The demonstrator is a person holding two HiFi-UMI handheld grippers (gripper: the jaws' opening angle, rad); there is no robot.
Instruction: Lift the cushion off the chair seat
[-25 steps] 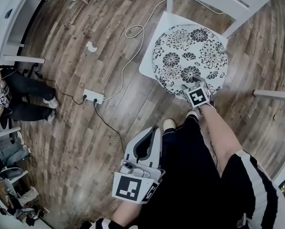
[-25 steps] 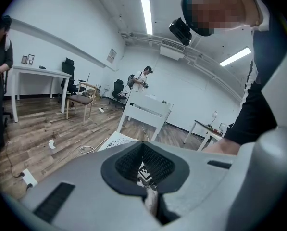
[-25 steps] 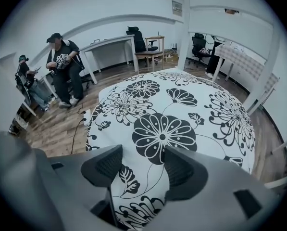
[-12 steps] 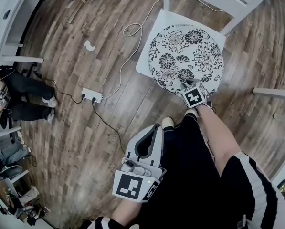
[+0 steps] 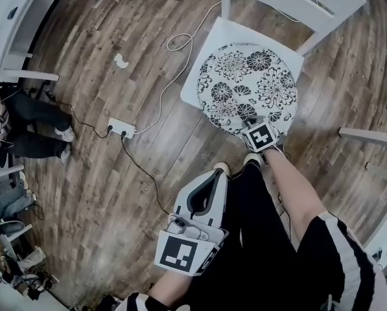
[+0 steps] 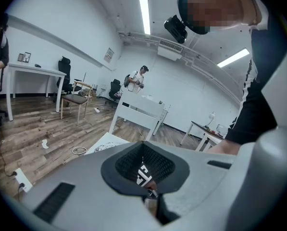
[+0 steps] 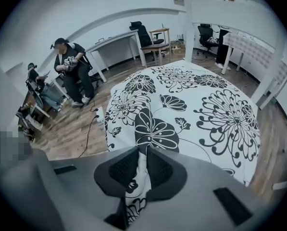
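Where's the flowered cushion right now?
Head view, upper right: the cushion lies on the white chair seat, its near edge pinched in the right gripper.

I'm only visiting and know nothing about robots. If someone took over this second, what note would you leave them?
Grippers: the right gripper has just been closing its jaws and now pinches the near edge of the cushion. The left gripper is shut and empty, by the person's legs.
Things: the cushion lies on the chair seat.
Done: the grip.
Left: lift the cushion clear of the seat.
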